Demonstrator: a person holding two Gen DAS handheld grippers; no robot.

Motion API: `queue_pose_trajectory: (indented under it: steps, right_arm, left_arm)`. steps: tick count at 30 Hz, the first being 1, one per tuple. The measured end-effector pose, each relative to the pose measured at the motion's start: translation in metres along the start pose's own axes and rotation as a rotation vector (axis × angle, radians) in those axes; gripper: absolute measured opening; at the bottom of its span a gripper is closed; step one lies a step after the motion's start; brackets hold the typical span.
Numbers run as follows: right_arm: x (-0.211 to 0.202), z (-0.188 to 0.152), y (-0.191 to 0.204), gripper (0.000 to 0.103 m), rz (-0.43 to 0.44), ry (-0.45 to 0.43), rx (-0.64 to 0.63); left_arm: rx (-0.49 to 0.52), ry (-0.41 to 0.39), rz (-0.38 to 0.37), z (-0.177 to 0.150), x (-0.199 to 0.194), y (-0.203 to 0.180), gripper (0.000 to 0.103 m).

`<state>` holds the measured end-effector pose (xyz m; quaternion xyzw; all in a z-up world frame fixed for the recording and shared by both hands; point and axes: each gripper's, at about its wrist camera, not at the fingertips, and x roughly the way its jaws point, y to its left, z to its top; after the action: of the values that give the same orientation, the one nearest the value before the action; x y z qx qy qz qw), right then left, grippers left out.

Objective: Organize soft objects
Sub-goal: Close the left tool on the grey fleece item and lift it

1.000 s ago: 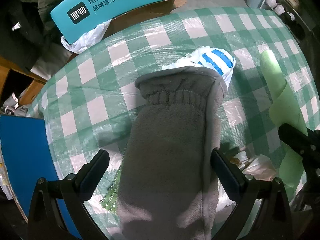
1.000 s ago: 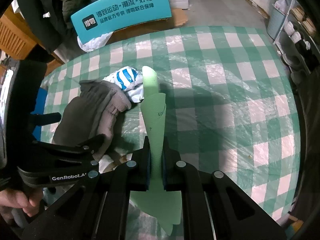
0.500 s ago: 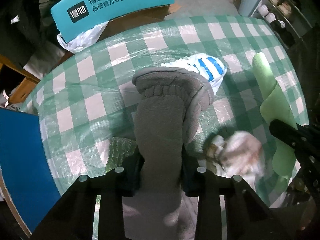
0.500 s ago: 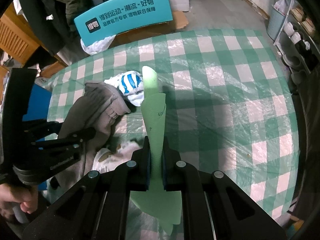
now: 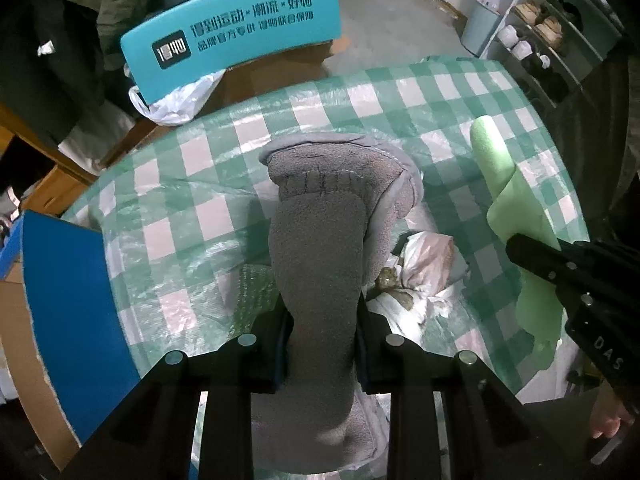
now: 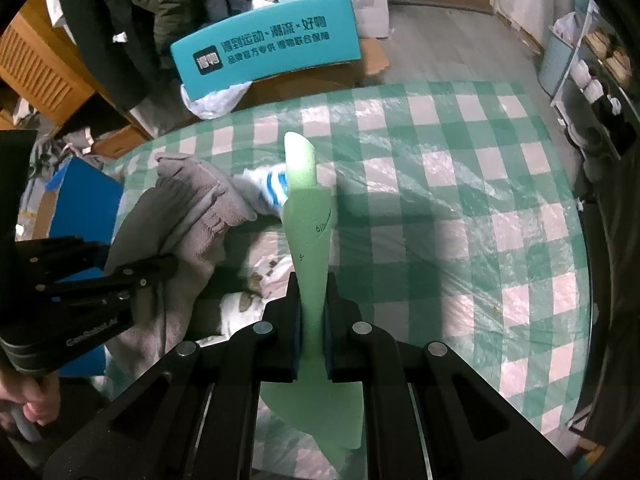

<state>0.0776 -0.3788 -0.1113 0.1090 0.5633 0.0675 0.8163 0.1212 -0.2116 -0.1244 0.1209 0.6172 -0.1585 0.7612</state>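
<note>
The left claw (image 5: 322, 344) is closing, pinching the grey fleece mitten (image 5: 320, 248) above the checked desk (image 5: 460, 104). The right claw (image 6: 312, 330) is pressed onto the green foam sheet (image 6: 308, 220).

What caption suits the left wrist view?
Left claw closing on a grey fleece mitten above the green checked tablecloth.

The teal box flap (image 5: 232, 36) behind the table carries a dark square logo reading 得物, a white headline 得到运动×潮流×好物 and a smaller line beneath it that is not surely legible. The right gripper (image 5: 532, 248) shows the white letters "DAS" on its black body. The green foam sheet (image 6: 310, 216) bears small dark printed digits, too small to read with certainty.
</note>
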Motion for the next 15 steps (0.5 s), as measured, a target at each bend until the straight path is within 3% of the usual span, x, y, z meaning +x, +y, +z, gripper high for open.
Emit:
queue_pose_trajectory:
  steps: [15]
  right_arm:
    - [-0.03, -0.005, 0.021, 0.008, 0.016, -0.052, -0.036]
  left_arm:
    - [0.018, -0.101, 0.006, -0.016, -0.051, 0.007, 0.025]
